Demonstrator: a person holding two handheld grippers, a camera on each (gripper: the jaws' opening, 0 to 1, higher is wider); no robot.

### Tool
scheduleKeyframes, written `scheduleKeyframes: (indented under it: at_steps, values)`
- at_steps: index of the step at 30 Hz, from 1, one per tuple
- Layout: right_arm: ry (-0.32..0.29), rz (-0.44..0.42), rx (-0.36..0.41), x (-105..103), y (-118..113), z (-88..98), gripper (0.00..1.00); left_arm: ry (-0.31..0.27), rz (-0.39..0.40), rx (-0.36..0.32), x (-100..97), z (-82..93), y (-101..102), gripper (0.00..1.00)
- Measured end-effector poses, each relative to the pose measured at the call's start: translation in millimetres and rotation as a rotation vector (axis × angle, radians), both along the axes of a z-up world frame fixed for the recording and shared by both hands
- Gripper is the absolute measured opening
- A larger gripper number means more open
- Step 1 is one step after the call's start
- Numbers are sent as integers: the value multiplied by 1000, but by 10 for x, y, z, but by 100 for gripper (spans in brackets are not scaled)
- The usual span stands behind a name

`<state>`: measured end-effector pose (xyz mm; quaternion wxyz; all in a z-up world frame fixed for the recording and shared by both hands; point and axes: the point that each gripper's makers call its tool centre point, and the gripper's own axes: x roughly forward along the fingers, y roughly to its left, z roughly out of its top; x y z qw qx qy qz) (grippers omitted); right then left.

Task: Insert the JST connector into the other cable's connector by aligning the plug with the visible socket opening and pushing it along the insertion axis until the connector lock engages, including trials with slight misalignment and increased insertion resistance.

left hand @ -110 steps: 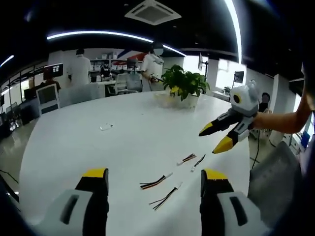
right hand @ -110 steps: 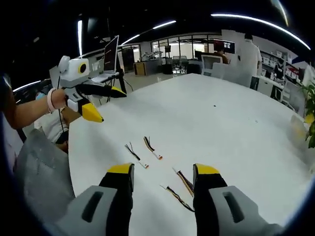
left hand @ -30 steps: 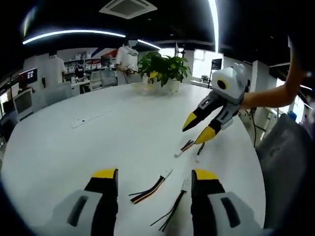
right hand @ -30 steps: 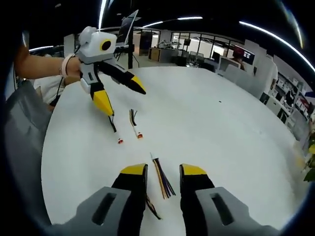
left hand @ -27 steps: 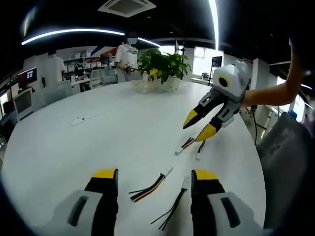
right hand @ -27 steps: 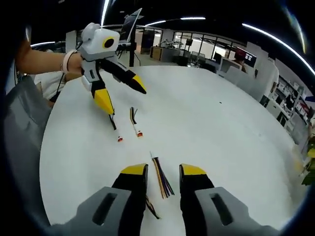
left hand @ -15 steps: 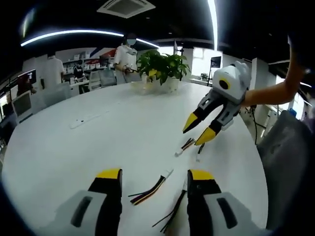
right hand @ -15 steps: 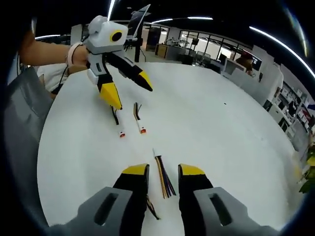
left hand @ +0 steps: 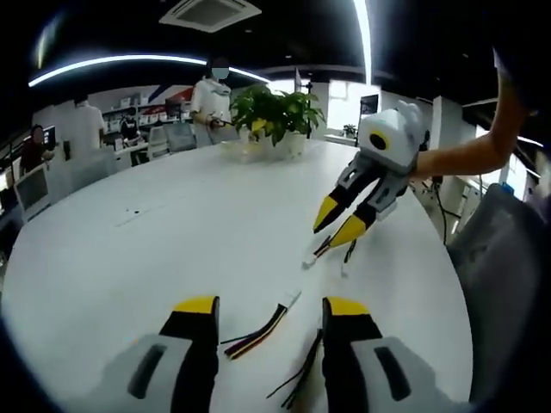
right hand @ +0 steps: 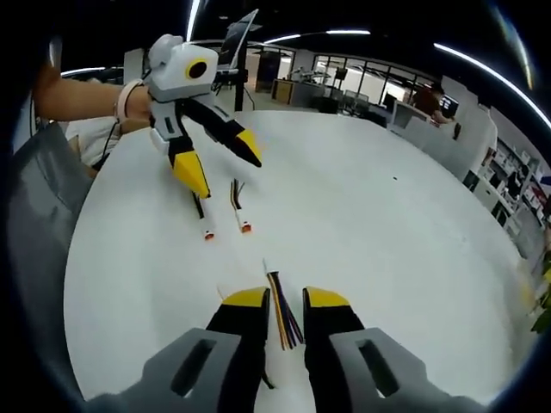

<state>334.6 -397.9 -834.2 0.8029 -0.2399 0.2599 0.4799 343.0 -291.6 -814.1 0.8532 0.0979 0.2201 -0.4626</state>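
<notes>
Four cables [left hand: 258, 331] are lying unmated; right gripper [right hand: 286, 298], jaws narrowing, is straddling one; left gripper [left hand: 263, 305] is hovering spread.

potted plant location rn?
In the left gripper view the potted plant stands at the far edge of the white table, upper centre, behind the right gripper and near a standing person.

Potted plant [left hand: 274, 112] on white table [left hand: 129, 258]; people, desks, monitors behind.
</notes>
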Motion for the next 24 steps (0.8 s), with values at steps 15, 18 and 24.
scheduleKeyframes:
  at_steps: [15, 18, 24]
  values:
    - [17, -3, 10, 21, 9, -53, 9, 17, -34, 4, -3, -86, -30, 44]
    - [20, 0, 14, 25, 28, -63, 8, 20, -54, 7, -32, -109, -52, 45]
    - [41, -1, 30, 18, 62, -92, 9, 25, -71, 22, -47, -178, -89, 46]
